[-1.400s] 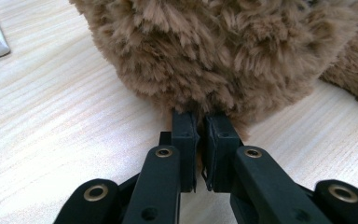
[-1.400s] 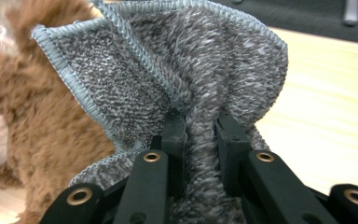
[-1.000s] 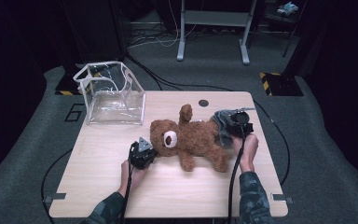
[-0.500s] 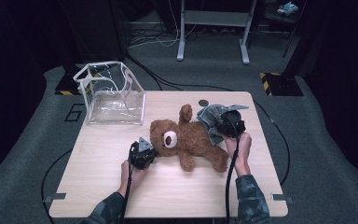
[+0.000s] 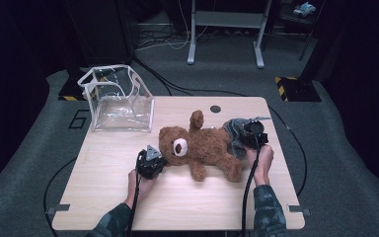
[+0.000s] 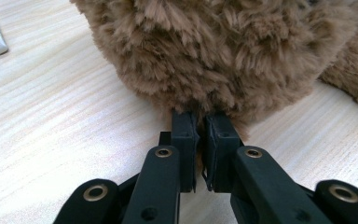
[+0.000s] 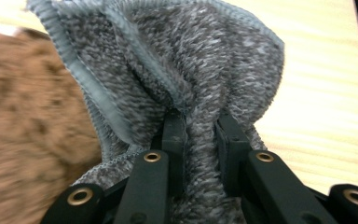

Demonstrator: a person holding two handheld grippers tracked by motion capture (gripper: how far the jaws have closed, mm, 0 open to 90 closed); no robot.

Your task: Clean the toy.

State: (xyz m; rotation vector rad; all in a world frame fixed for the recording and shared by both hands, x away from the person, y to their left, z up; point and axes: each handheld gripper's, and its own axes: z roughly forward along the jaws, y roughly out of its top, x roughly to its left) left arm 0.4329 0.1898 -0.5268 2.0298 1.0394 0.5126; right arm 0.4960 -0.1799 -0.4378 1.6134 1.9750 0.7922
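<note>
Cloth pulled closer onto the bear's legs

My right gripper point(image 7: 200, 126) clamps the grey cloth point(image 7: 191, 60), now nearer the bear point(image 5: 205, 145); left gripper point(image 6: 199, 133) pinches its fur.

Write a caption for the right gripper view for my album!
Right gripper shut on grey cloth, beside the teddy.

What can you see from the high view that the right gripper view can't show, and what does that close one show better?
High view alone: the clear plastic bag with white edges, the bear's face, and the left gripper shut on the bear's head. Right gripper view alone: the right gripper with its black jaws pinching a fold of the grey knitted garment, stitched hem visible. Both share: the fluffy brown teddy bear, that garment and the light wooden table.
</note>
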